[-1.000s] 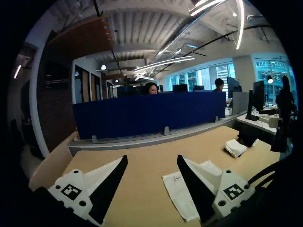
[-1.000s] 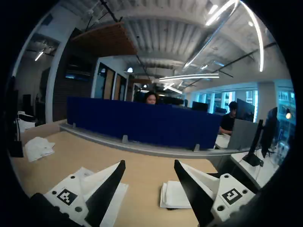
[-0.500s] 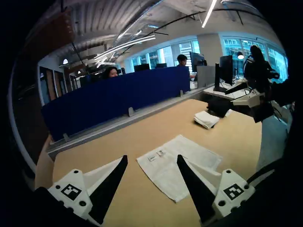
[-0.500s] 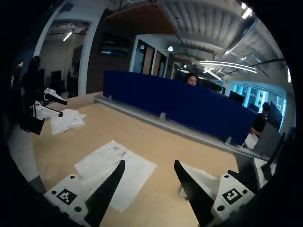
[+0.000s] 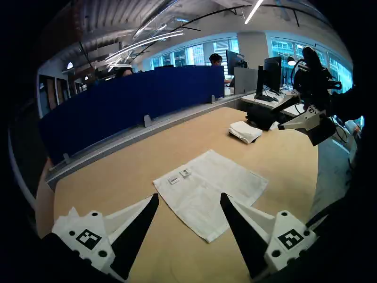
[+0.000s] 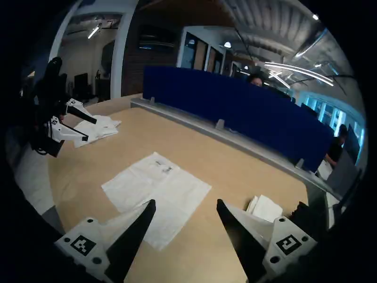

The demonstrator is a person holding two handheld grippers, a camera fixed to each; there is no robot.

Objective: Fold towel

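— Which step?
— Approach, seemingly. See towel lying flat, unfolded, on surface; see left tool and right tool both gaping, empty, facing it from either end.
— Next?
— Likely: drop to two corners, pinch, carry across.

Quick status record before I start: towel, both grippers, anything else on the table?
towel: spread flat on table, unfolded, two tags on top
left gripper: open, empty, pointed at towel
right gripper: open, empty, pointed at towel from the opposite side
other items: folded towel near right gripper's side; crumpled cloth near left gripper's side
fold: not yet made
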